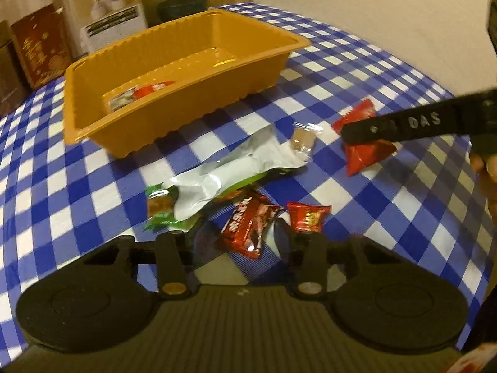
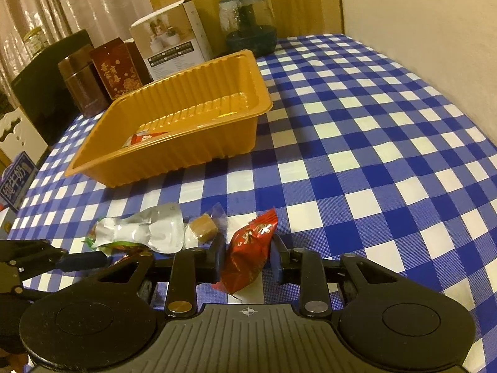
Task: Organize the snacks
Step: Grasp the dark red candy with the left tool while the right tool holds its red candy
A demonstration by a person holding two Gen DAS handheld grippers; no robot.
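Straddling a red snack packet (image 2: 247,253) on the checked surface (image 2: 357,143), the right claw (image 2: 247,259) has its jaws spread, one finger either side, the packet not clearly pinched. Left claw (image 1: 240,233) stands wide over a dark-red wrapper (image 1: 248,228), beside a silver pouch (image 1: 217,174). Orange tray (image 2: 217,143) lies beyond, holding one red-white packet (image 1: 139,93).

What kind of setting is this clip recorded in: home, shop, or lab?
Most likely a home dining or side table. A blue-and-white checked tablecloth covers it, curtains hang behind, and gift boxes and a glass jar stand along the back edge.
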